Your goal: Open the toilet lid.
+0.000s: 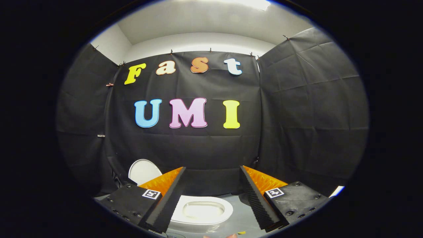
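Black cloth booth wall (211, 155) rises beyond the gripper (211, 193), whose fingers are spread wide, grasping nothing. Between them sits the toilet bowl (202, 211); its raised toilet lid (142, 171) stands upright beyond the left finger.

Vantage: you look from above, along the gripper (211, 198) fingers.
Facing: black cloth booth wall (297, 115).
Nearness: white ceramic toilet bowl (201, 211) sits close below.

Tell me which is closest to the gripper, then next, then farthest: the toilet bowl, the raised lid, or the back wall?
The gripper is open.
1. Toilet bowl, low between the fingers.
2. Raised lid, standing up beyond the left finger.
3. Back wall, behind both.
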Demonstrator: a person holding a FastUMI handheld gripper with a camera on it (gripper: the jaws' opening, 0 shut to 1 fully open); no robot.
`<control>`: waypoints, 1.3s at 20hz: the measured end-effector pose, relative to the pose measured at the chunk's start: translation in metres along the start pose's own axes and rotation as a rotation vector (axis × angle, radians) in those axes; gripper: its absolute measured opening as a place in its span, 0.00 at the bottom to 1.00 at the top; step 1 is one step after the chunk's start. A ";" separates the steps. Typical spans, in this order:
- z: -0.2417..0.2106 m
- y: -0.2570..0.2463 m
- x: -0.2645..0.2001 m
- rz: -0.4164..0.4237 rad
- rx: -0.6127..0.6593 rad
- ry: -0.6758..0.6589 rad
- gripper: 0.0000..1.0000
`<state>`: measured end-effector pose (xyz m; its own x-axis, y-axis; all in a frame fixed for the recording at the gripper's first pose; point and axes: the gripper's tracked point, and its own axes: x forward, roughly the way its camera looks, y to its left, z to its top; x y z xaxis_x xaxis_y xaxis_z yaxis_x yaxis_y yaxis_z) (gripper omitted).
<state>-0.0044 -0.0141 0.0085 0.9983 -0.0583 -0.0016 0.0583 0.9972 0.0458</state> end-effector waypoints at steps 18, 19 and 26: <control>-0.010 0.012 0.005 0.036 0.001 0.021 0.99; -0.010 0.012 0.005 0.036 0.002 0.020 0.99; -0.014 0.014 0.007 0.047 0.013 0.034 0.99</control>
<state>0.0029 -0.0003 -0.0045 0.9994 -0.0092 -0.0332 0.0112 0.9982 0.0596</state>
